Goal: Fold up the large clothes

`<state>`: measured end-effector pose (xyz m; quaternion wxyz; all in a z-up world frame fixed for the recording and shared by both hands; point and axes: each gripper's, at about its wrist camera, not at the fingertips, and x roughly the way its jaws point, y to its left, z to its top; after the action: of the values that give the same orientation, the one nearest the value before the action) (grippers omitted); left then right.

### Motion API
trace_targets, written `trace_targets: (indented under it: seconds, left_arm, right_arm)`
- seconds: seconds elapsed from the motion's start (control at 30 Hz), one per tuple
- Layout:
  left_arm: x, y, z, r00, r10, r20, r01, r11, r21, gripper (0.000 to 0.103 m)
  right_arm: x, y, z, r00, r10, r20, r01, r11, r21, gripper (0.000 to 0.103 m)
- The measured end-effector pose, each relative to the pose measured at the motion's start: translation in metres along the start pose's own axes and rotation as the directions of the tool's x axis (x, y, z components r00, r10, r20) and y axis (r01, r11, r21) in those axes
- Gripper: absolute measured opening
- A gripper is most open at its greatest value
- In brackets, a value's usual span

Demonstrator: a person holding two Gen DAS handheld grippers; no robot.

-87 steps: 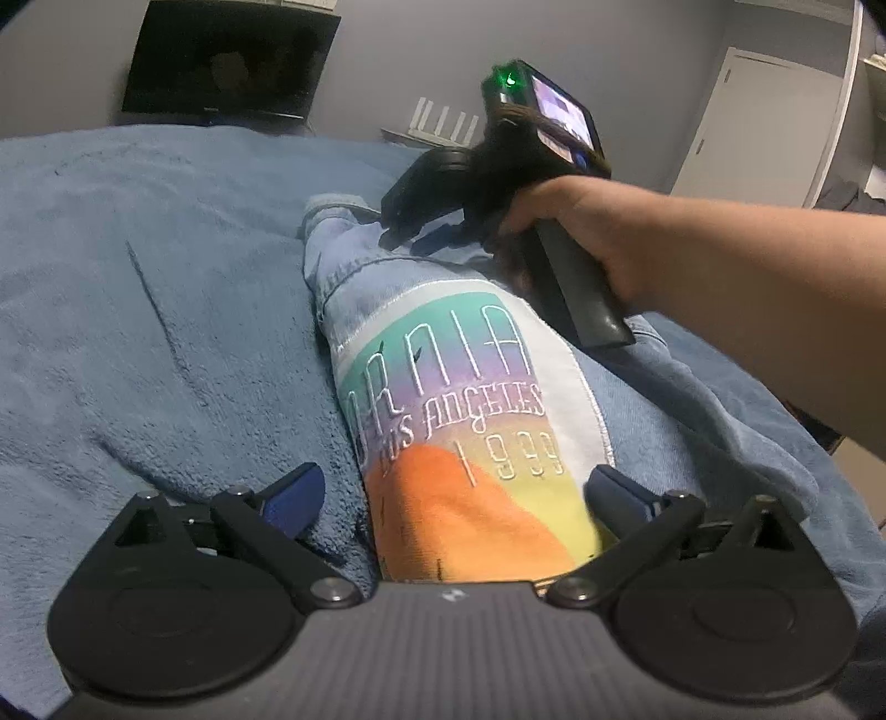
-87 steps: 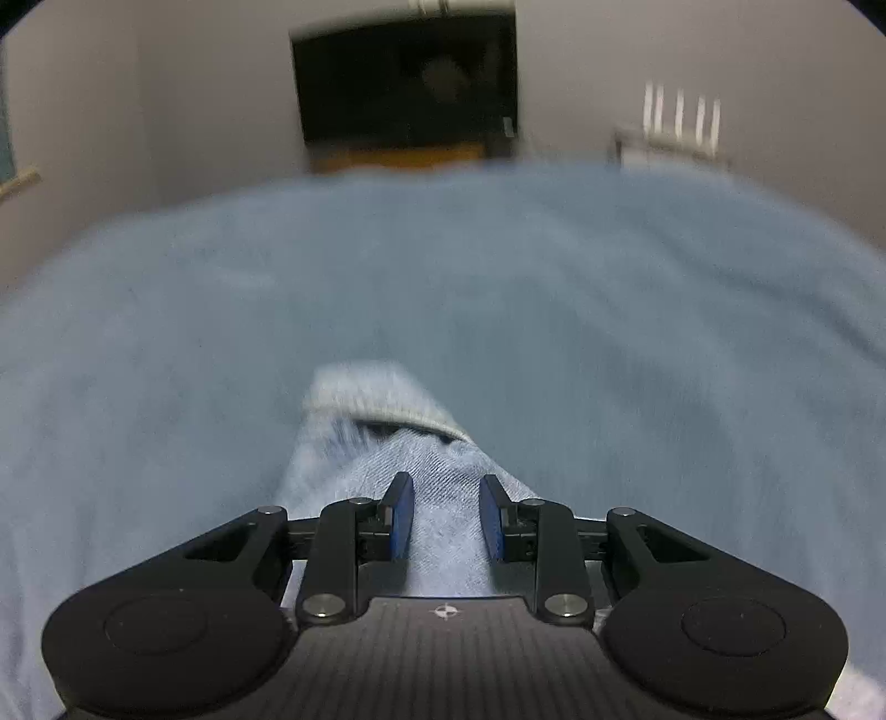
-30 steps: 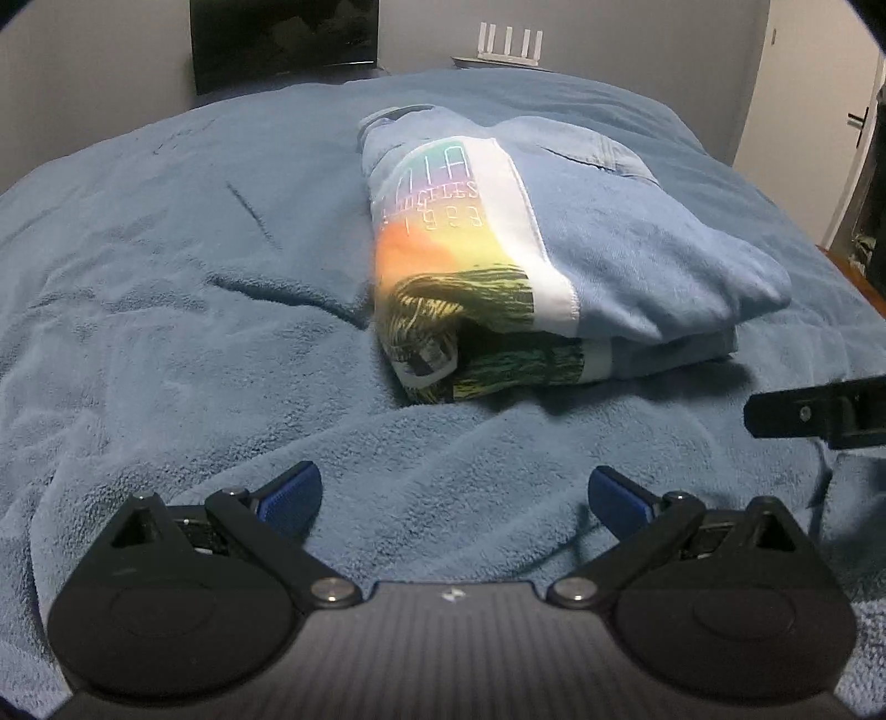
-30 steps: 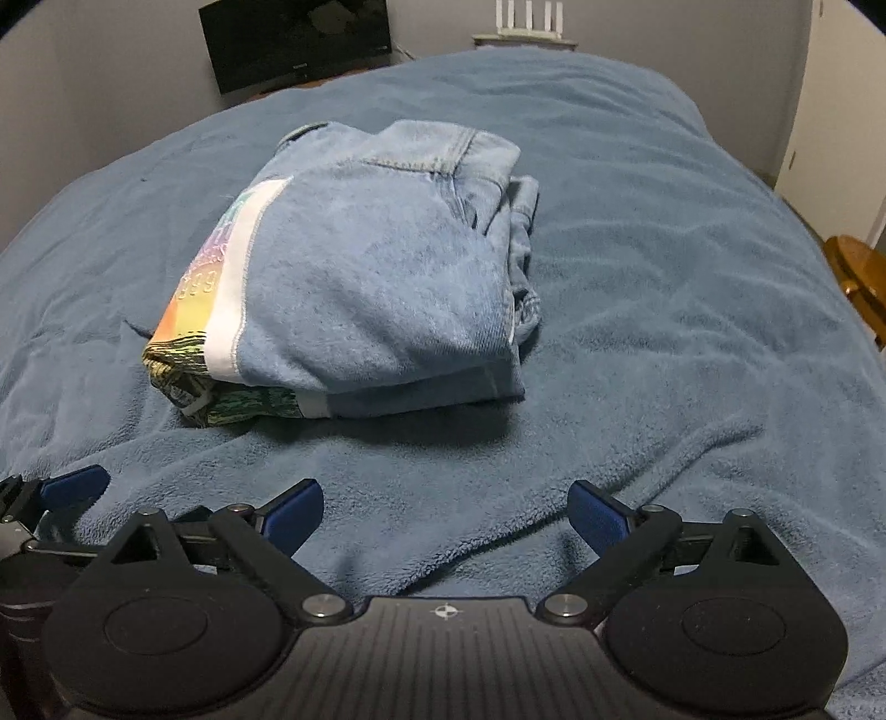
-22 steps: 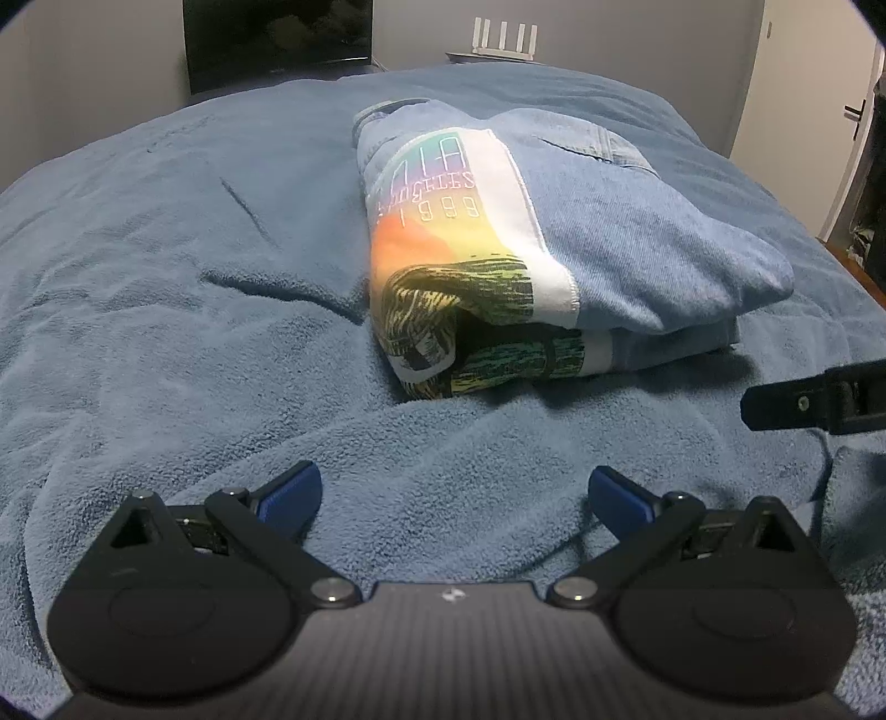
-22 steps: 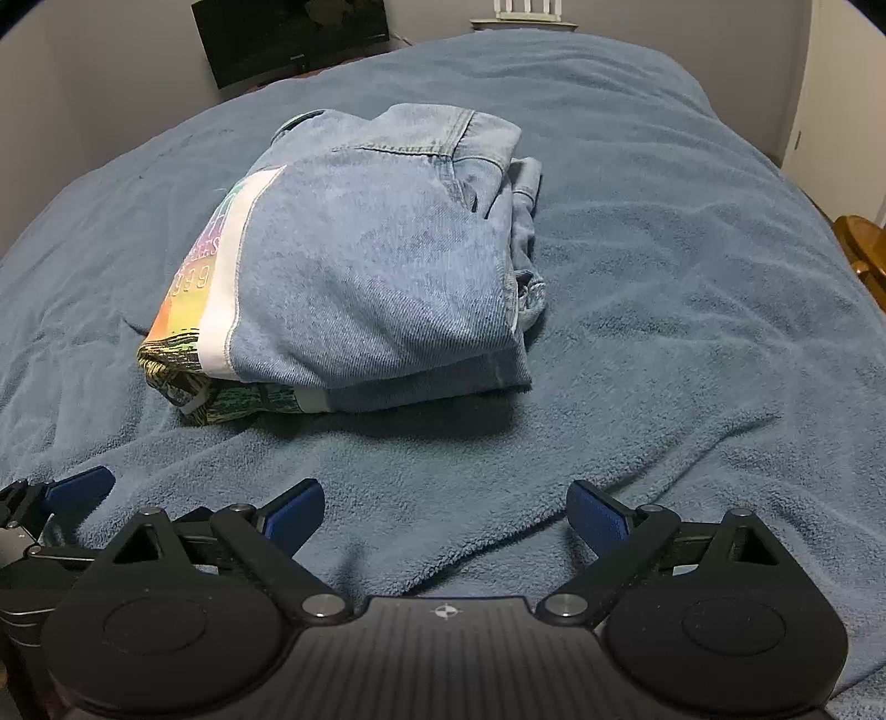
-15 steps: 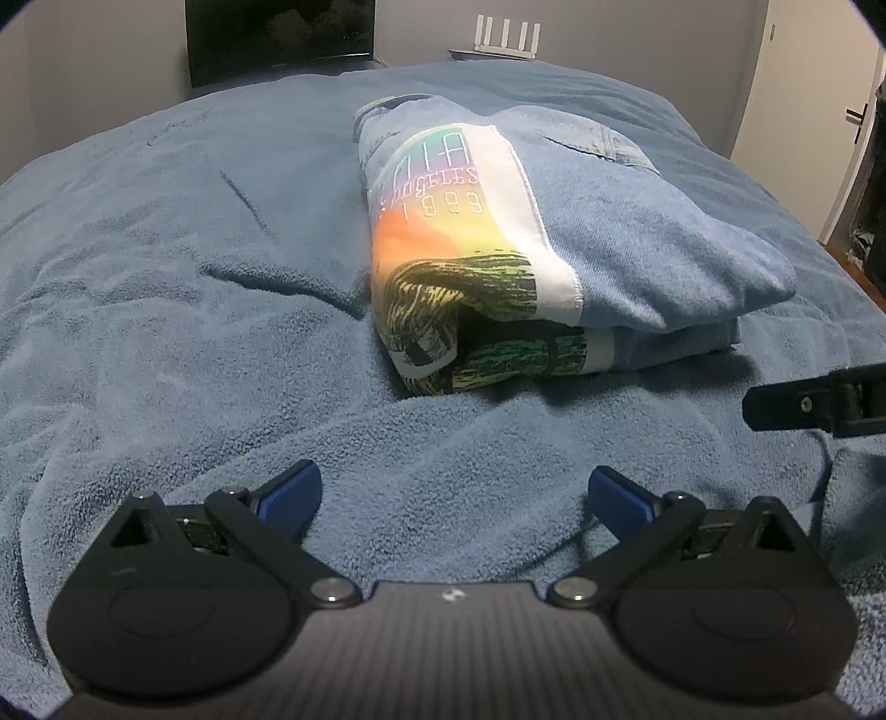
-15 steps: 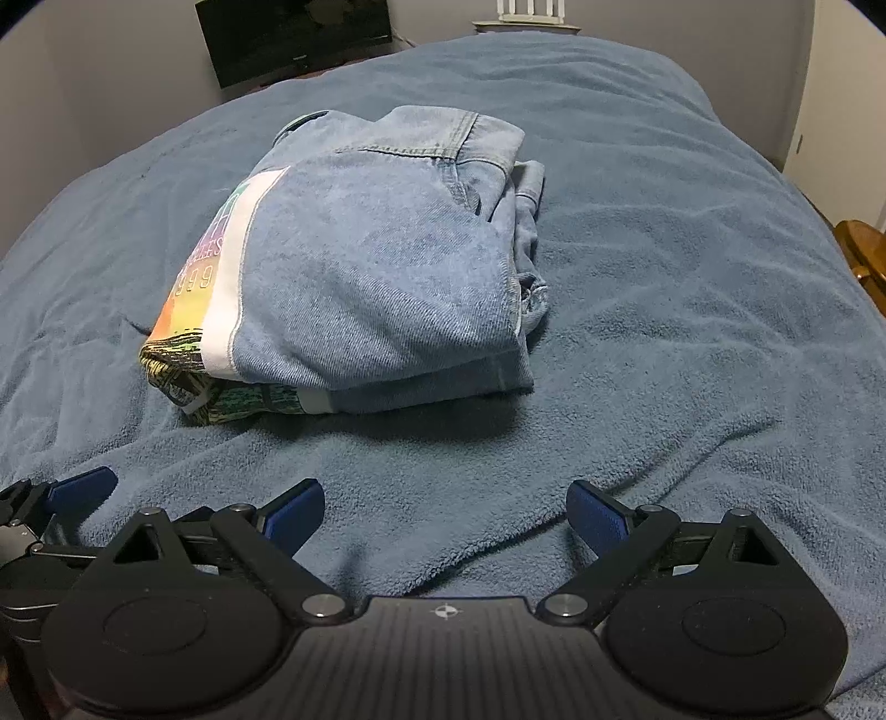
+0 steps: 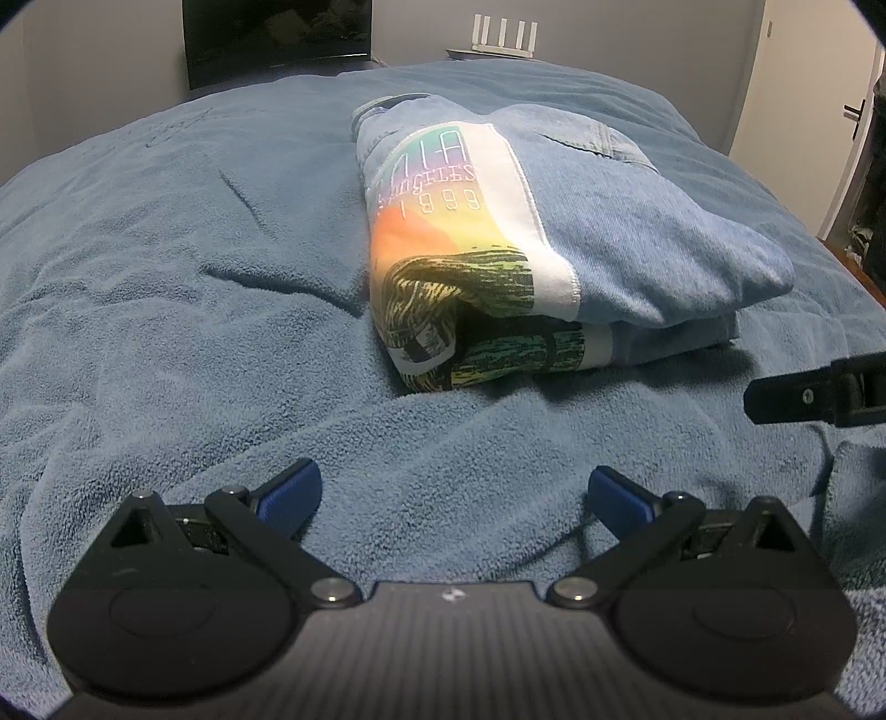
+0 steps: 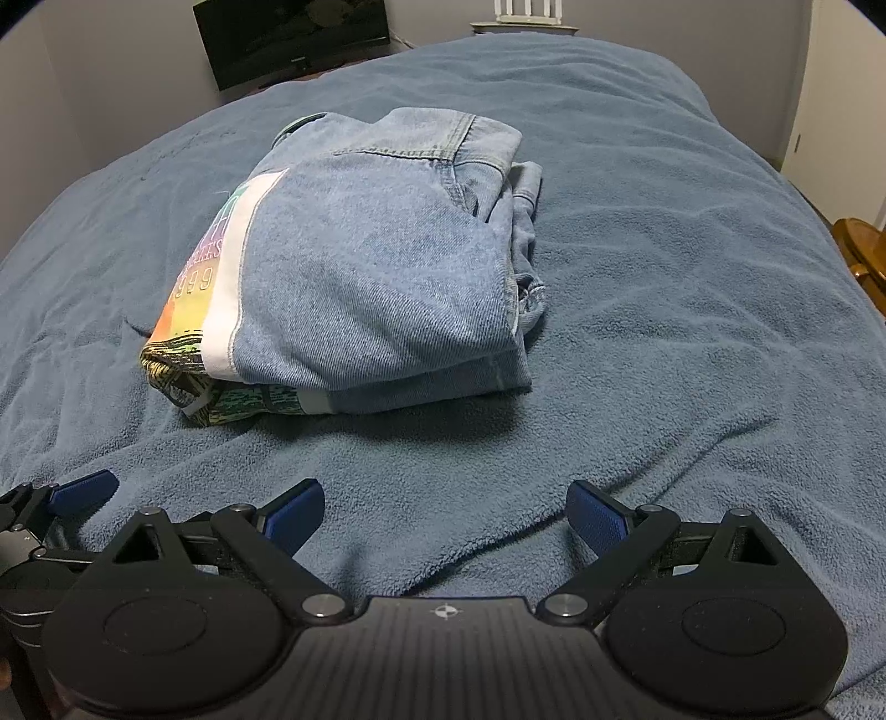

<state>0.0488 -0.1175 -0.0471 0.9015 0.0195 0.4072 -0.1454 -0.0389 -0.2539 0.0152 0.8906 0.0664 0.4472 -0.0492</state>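
**Folded denim on the bed, both tools empty**

Blue fleece blanket (image 9: 166,288) spread over the whole bed, rumpled into shallow creases. Folded denim garment (image 10: 376,288) lying near the middle of it, stacked in layers, with a white-bordered rainbow print panel (image 9: 443,232) wrapped round its left edge and lettering partly readable as "ANGELES" and "1999". Seamed end of the denim turned toward the far side, loose folds bunched along the right edge. Dark screen (image 10: 293,39) against the far wall, beside a white device with upright antennas (image 9: 504,33). Pale door (image 9: 814,83) at far right; brown wooden furniture (image 10: 864,255) showing past the bed's right edge.

Left gripper (image 9: 454,493) low over the blanket, short of the garment, jaws spread wide, nothing between them. Right gripper (image 10: 446,512) likewise near the blanket, apart from the denim, jaws spread wide and empty. Each tool visible at the edge of the other's view.
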Motion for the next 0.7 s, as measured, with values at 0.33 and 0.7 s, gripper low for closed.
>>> trace_targets:
  seconds: [0.33,0.7]
  left_arm:
    - [-0.0004,-0.0002,-0.0002,1.0,0.0,0.0,0.0,1.0,-0.001,0.103]
    - [-0.0018,0.0005,-0.0021,1.0,-0.026,0.017,0.026,1.0,-0.003,0.103]
  right_arm:
    - [-0.0002,0.0005,-0.0002,1.0,0.0,-0.001,0.0,1.0,0.002,0.096]
    - [-0.0001,0.0,-0.0003,1.0,0.0,-0.001,0.0,1.0,0.002,0.096]
